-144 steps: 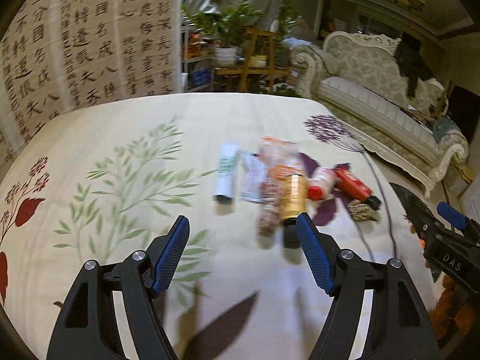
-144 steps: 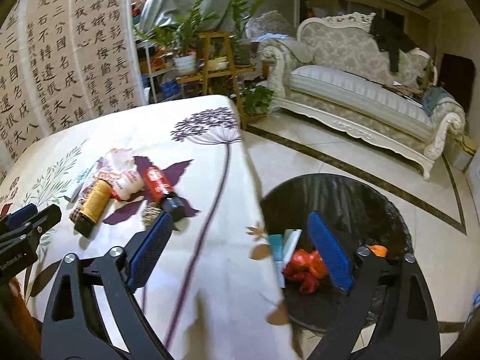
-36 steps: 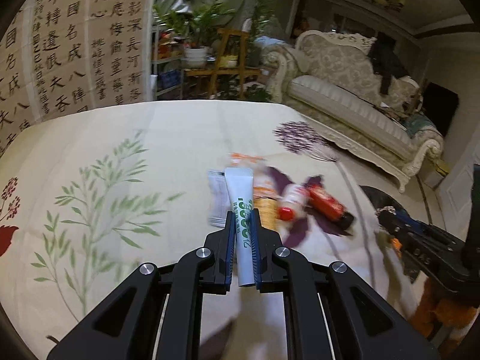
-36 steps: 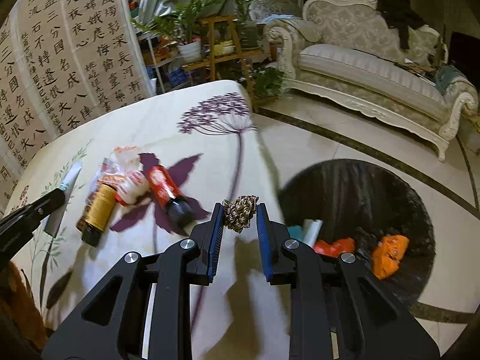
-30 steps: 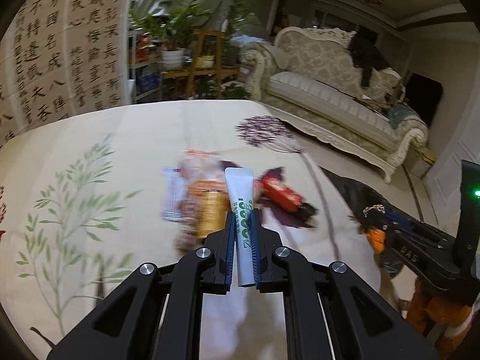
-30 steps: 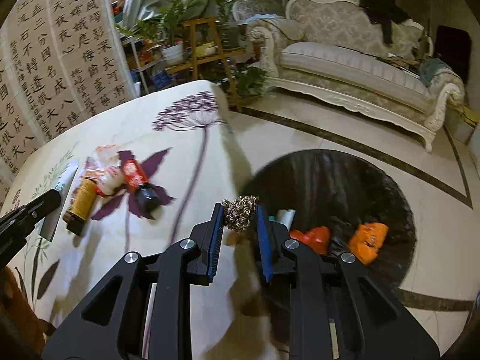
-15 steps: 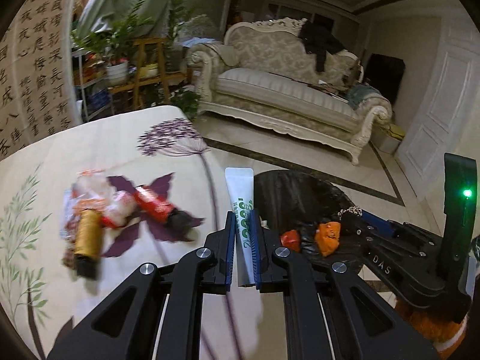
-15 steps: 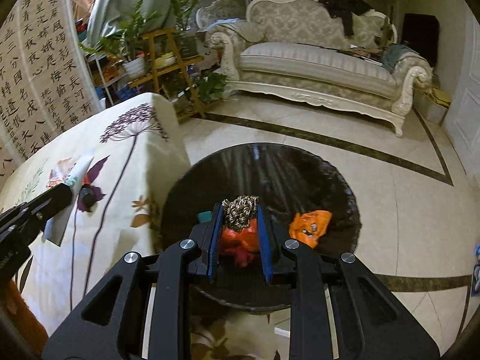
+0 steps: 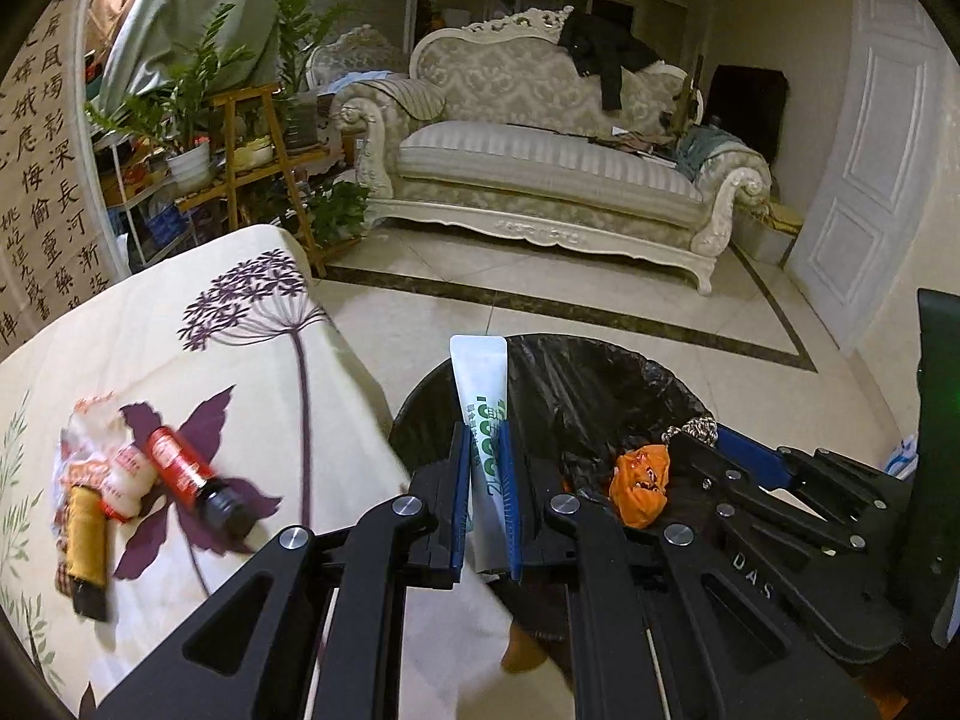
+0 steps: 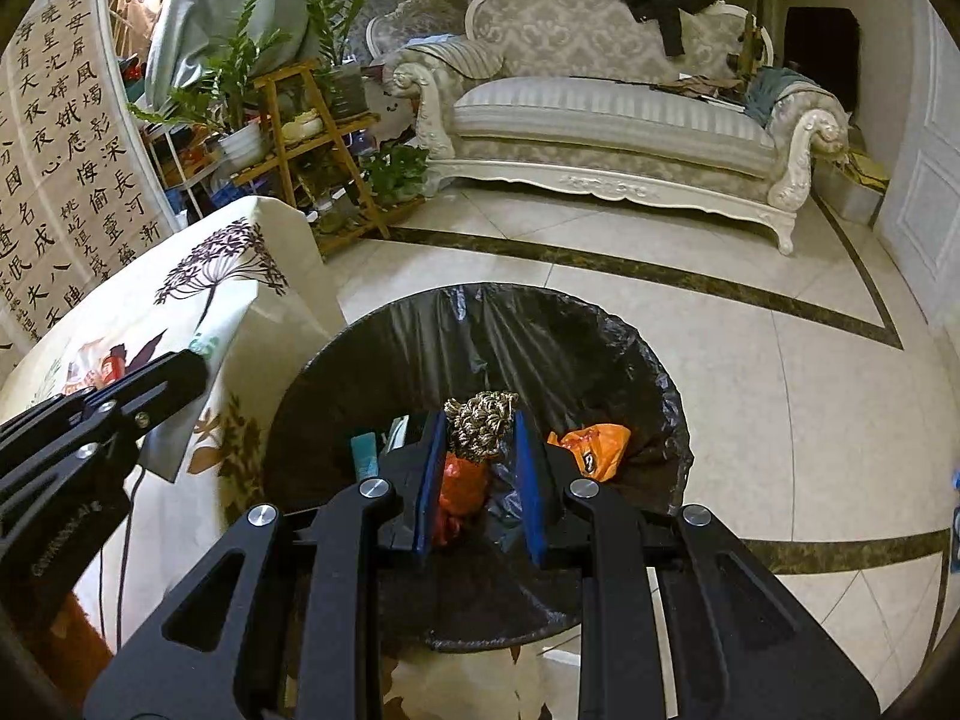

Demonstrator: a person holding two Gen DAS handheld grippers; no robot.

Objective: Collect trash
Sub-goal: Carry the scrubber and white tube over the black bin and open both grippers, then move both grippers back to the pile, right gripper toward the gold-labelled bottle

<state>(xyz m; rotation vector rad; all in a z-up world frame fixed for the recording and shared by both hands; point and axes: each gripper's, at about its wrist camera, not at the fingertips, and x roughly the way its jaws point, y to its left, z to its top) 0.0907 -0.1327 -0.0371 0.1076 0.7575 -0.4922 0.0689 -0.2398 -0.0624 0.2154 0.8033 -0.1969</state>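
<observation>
Below, I see cream floor tiles and a floral tablecloth beside the black-lined trash bin. My left gripper clamps a white tube at the rim; my right gripper pinches a rope wad over it.

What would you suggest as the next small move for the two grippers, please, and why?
Probably open the right gripper: its ball of cord hangs over the lined bin. The left gripper, clamped on a white tube, looks only at the bin's rim, so should likely wait.
</observation>
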